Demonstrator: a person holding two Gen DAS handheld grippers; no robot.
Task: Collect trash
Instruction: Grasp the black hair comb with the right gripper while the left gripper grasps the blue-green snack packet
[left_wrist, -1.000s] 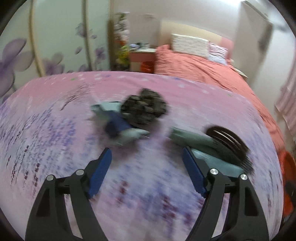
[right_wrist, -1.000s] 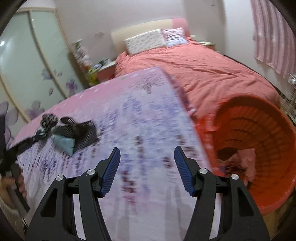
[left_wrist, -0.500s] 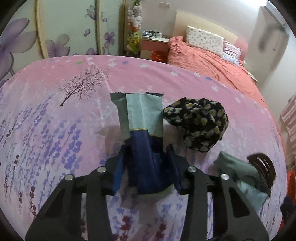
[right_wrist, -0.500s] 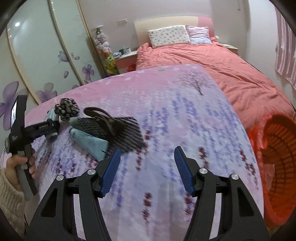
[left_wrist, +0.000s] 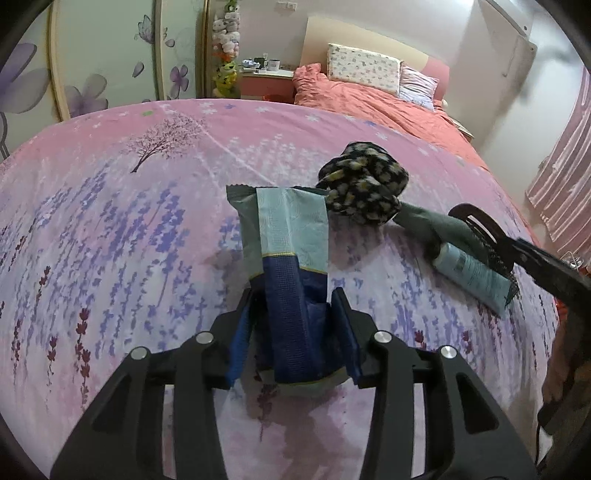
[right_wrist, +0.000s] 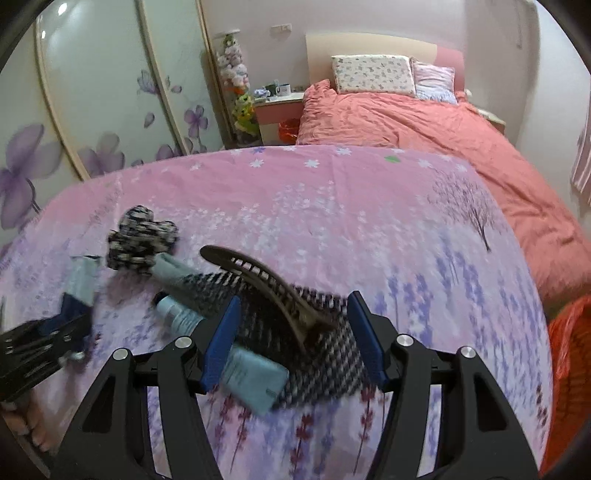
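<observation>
A blue and teal snack wrapper (left_wrist: 291, 240) lies on the pink flowered bedspread (left_wrist: 110, 221). My left gripper (left_wrist: 293, 338) is shut on its dark blue near end. The wrapper also shows in the right wrist view (right_wrist: 79, 284), with the left gripper (right_wrist: 44, 343) at its end. My right gripper (right_wrist: 293, 334) is open, its fingers on either side of a brown hair claw (right_wrist: 269, 284) that lies on a black and white checked cloth (right_wrist: 317, 365). A pale blue tube (right_wrist: 225, 354) lies under the left finger.
A black floral scrunchie (left_wrist: 364, 188) and a grey-green pouch (left_wrist: 432, 221) lie beside the wrapper. An orange basket (right_wrist: 570, 373) stands past the bed's right edge. A coral quilt with pillows (right_wrist: 406, 114) lies behind, a nightstand (right_wrist: 279, 107) and sliding wardrobe doors beyond.
My left gripper reached the wrapper and shut on its blue end. My right gripper swung from the orange basket to the hair claw and checked cloth, still open.
</observation>
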